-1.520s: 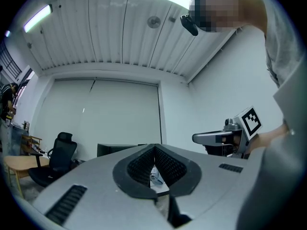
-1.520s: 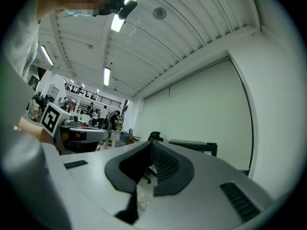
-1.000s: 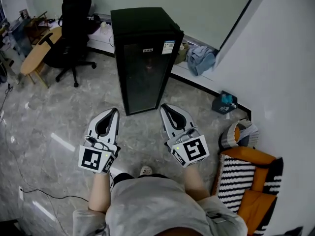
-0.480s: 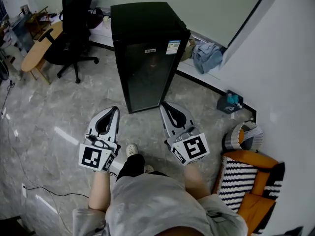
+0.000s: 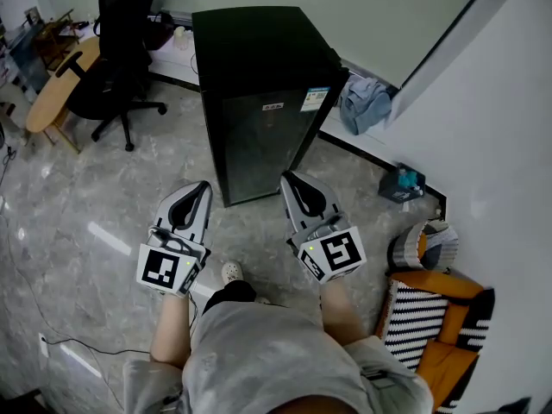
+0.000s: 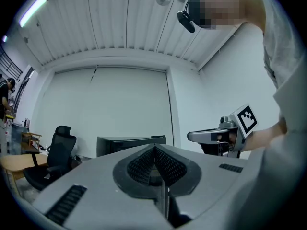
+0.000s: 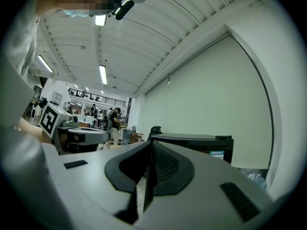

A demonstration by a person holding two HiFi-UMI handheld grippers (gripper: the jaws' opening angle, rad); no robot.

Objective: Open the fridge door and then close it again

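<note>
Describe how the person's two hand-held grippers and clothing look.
The left hand-held gripper and the right hand-held gripper match: light grey tapered shells, black ribbed pads, and a white cube with black square markers. The person wears a light grey shirt.

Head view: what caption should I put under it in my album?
A person faces the closed black fridge, left tongs and right tongs both shut, empty and short of it.

Bare floor (image 5: pixel 250 222) lies open before the fridge (image 5: pixel 259 145); an office chair (image 5: pixel 116 50) stands well off its left, a white wall (image 5: pixel 500 145) hems its right.
</note>
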